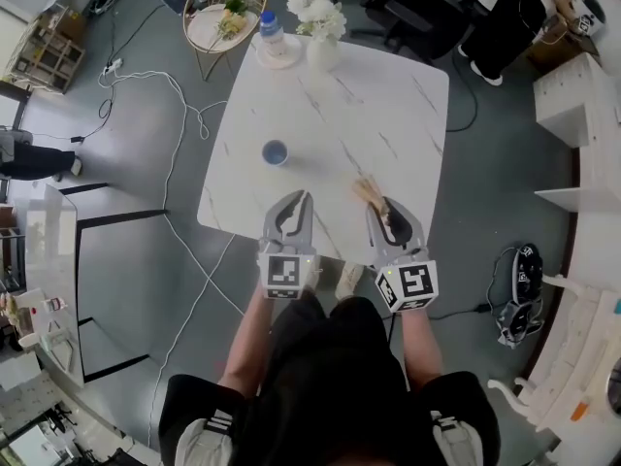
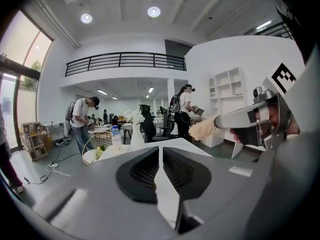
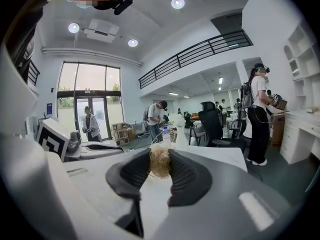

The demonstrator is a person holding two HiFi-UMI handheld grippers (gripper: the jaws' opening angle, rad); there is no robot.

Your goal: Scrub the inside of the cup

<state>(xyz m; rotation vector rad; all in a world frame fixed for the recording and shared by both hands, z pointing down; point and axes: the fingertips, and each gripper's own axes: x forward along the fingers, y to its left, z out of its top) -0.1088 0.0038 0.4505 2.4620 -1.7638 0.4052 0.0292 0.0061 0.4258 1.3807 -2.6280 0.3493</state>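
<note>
While cup [image 1: 275, 151] stands apart, vase [image 1: 322, 51] flanks bottle [image 1: 274, 35].

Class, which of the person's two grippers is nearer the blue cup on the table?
Left. The left gripper hangs just short of the cup, slightly to its right; the right gripper, holding a brush, is farther right.

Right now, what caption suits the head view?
A fibre brush gripped in the right tongs, left tongs shut empty, blue cup on the white table.

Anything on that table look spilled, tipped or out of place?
Nothing stands out. The small blue cup stands upright on the white marble table, and the clear plastic bottle and white flower vase are upright.
</note>
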